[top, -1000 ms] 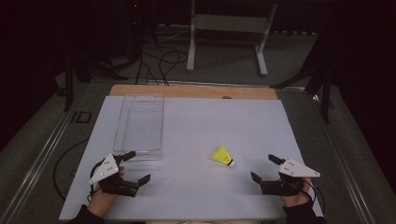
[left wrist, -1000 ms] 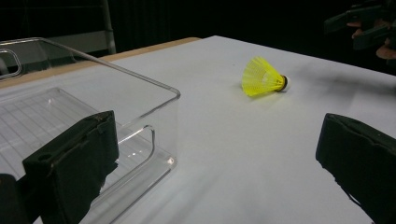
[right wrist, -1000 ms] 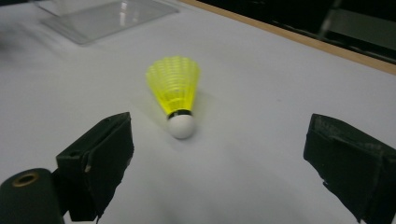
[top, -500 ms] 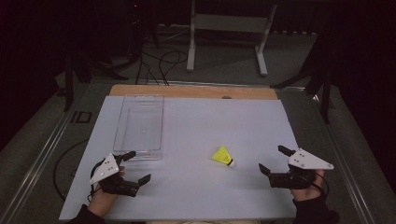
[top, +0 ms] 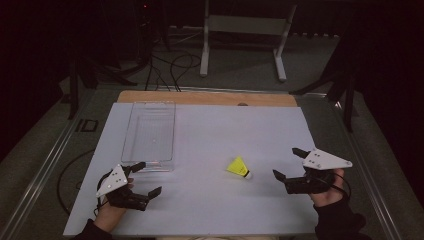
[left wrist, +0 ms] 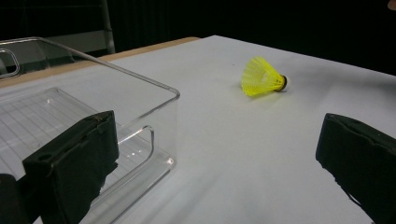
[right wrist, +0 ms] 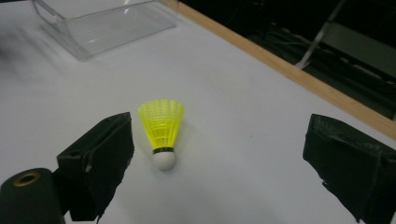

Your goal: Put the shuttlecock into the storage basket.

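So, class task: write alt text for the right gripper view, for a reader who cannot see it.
A yellow shuttlecock lies on a white table, cork end towards the camera, just ahead of the right gripper, whose black jaws stand wide open. A clear plastic bin sits farther back.

A dim lab or studio: white-topped table (top: 200, 130), cables (top: 175, 62) across the floor (metal stand (top: 245, 30) behind).

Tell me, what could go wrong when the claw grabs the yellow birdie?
The shuttlecock lies on its side, so it might roll off if a jaw of the open right gripper nudges it. Its thin yellow skirt could get squashed by a hard squeeze. The clear bin sits far off, leaving room for a drop.
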A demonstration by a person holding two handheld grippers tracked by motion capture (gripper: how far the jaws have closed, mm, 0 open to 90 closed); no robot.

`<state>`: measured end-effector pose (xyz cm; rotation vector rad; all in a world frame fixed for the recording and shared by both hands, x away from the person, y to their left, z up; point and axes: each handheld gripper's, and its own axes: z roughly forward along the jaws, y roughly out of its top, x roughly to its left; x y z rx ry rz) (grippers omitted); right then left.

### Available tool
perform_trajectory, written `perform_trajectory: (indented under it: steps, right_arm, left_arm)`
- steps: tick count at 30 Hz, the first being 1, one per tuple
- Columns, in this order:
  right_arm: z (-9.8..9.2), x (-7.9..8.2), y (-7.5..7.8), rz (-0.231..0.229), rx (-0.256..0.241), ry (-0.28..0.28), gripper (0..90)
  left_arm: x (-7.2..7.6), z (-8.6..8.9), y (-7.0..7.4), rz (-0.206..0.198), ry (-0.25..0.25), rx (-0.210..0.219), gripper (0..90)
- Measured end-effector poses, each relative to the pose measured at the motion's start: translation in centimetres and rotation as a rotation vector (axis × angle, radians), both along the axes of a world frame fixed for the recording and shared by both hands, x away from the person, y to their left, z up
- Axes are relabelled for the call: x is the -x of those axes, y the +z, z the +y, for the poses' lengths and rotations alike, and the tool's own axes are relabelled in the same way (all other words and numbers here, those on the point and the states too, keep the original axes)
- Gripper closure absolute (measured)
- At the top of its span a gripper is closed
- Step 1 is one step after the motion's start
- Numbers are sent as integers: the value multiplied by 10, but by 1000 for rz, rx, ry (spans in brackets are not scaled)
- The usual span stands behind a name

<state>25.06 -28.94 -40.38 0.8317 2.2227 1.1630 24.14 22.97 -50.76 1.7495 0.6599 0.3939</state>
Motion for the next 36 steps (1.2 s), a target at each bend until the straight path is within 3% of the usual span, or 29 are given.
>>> perform_trajectory:
  steps: [18, 36]
  right_arm:
    - [23, -18, 10, 31, 20, 105, 87]
    - [39, -38, 3, 103, 33, 159, 87]
  left_arm:
    - [0, -1, 0, 2, -9, -5, 1]
    - [0, -1, 0, 1, -11, -2, 0]
